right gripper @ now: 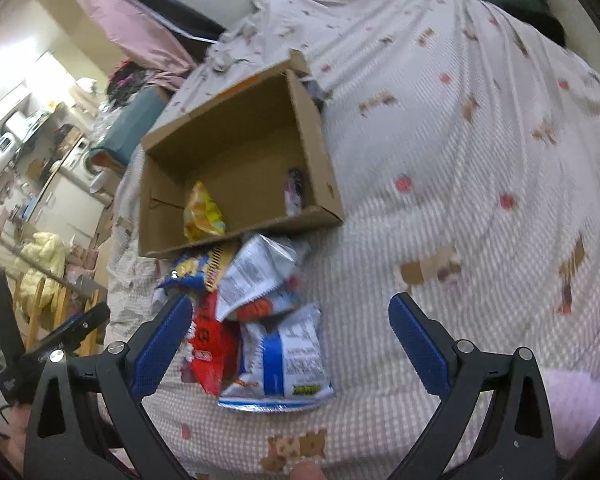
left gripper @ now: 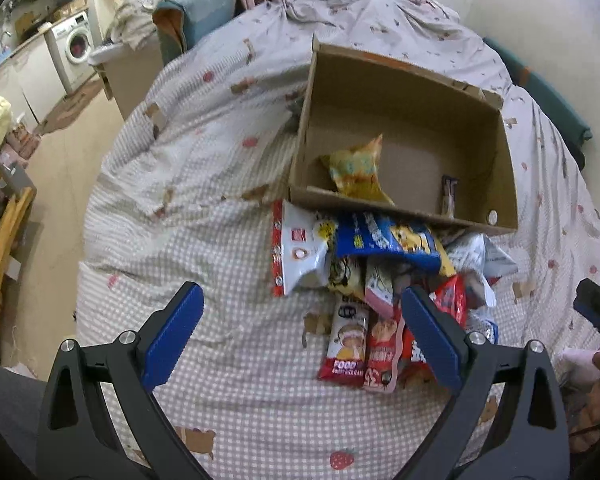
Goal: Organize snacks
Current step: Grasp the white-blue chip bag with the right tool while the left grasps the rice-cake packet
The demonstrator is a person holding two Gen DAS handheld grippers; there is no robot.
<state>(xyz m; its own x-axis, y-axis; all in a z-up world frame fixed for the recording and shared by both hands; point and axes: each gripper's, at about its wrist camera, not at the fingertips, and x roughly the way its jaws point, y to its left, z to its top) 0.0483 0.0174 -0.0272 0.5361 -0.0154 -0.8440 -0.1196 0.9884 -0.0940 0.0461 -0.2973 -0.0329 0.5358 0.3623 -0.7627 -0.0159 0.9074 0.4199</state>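
Observation:
An open cardboard box (left gripper: 500, 184) (right gripper: 320, 152) lies on the bed. Inside it are a yellow snack bag (left gripper: 358, 170) (right gripper: 202, 212) and a small dark bar (left gripper: 449, 196) (right gripper: 294, 192). A heap of snack packets sits in front of the box: a white-and-red bag (left gripper: 298, 254), a blue bag (left gripper: 392, 240), red bars (left gripper: 348, 344), a white-and-blue bag (right gripper: 286, 360), a red packet (right gripper: 212, 344). My left gripper (left gripper: 302, 300) is open above the heap's left side. My right gripper (right gripper: 290, 312) is open over the heap, holding nothing.
The checked bedspread (left gripper: 220, 220) with strawberry prints covers the bed. Left of the bed are a washing machine (left gripper: 76, 46), counters and a wooden rack (left gripper: 4, 240). The other gripper (right gripper: 60, 336) shows at the right wrist view's left edge.

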